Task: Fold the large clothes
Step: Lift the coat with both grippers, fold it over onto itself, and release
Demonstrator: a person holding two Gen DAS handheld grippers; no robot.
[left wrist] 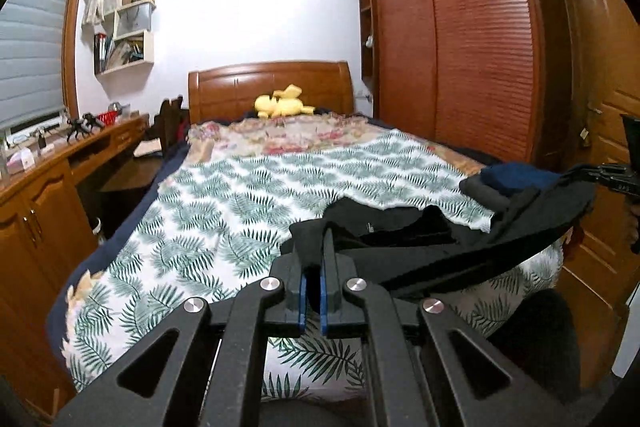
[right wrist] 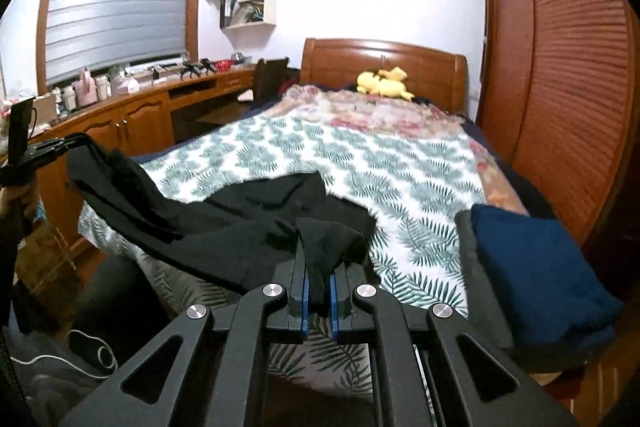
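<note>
The black garment hung stretched between the two tools, its middle sagging onto the bed ahead of them. The left gripper pinched one bunched edge; the right gripper pinched another, both pressed tight on cloth. No fold looked made yet, so the folding itself seemed still to come. Beyond lay the fern-print sheet, and right of the right gripper a folded navy pile, possibly finished clothes. Farther off sat a yellow plush toy, with the louvred wardrobe along the right.

Right hand-held gripper pinches black garment above leaf-print bed.
</note>
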